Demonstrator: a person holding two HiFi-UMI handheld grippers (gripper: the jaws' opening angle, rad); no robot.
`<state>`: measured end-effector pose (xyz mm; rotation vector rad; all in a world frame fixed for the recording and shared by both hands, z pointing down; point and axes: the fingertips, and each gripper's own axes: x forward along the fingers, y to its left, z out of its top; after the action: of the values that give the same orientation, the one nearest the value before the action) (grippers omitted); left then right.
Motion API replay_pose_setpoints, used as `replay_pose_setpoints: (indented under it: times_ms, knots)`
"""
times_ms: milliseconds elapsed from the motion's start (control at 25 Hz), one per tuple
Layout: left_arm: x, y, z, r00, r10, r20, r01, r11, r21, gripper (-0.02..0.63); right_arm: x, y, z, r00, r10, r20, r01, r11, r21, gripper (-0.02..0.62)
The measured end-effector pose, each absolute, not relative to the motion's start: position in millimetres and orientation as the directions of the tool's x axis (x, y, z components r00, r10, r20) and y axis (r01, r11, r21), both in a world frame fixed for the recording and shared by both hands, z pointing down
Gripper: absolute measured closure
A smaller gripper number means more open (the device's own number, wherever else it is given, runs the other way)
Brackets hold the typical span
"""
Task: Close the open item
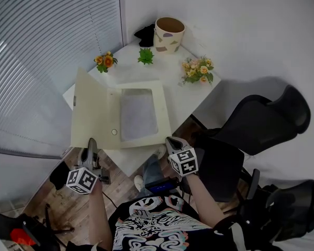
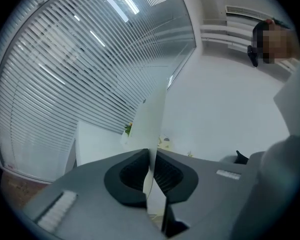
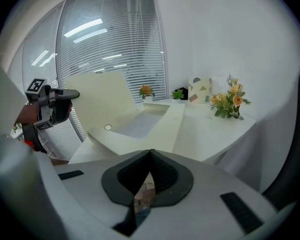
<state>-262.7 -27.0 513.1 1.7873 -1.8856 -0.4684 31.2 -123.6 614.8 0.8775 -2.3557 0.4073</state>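
A cream folder [image 1: 162,114] lies open on the white table [image 1: 191,95], showing a grey inner panel [image 1: 138,113]. Its cover flap [image 1: 91,109] stands raised on the left, with a small round button [image 1: 114,132] near the fold. My left gripper [image 1: 90,141] is shut on the flap's near edge; in the left gripper view the thin flap [image 2: 153,119] runs up from between the jaws of that gripper [image 2: 151,170]. My right gripper [image 1: 171,140] hovers shut and empty by the folder's near right corner. The right gripper view shows the folder [image 3: 155,126], the tilted flap [image 3: 97,101] and the left gripper [image 3: 72,94].
At the table's far end stand a patterned pot [image 1: 169,34], a small green plant [image 1: 145,56], orange flowers [image 1: 105,61] and a bouquet [image 1: 197,70]. Window blinds [image 1: 42,61] fill the left side. Black office chairs [image 1: 261,122] stand to the right.
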Motion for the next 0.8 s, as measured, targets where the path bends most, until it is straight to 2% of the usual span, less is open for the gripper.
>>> replay_pose_setpoints:
  times_ms: [800]
  knots:
    - [-219,-43,494,0.115,-0.99,0.082,-0.845,-0.054,0.533,0.584,31,-124,615,-0.631,-0.476,0.613,-0.667,0.736,-0.116,0.592]
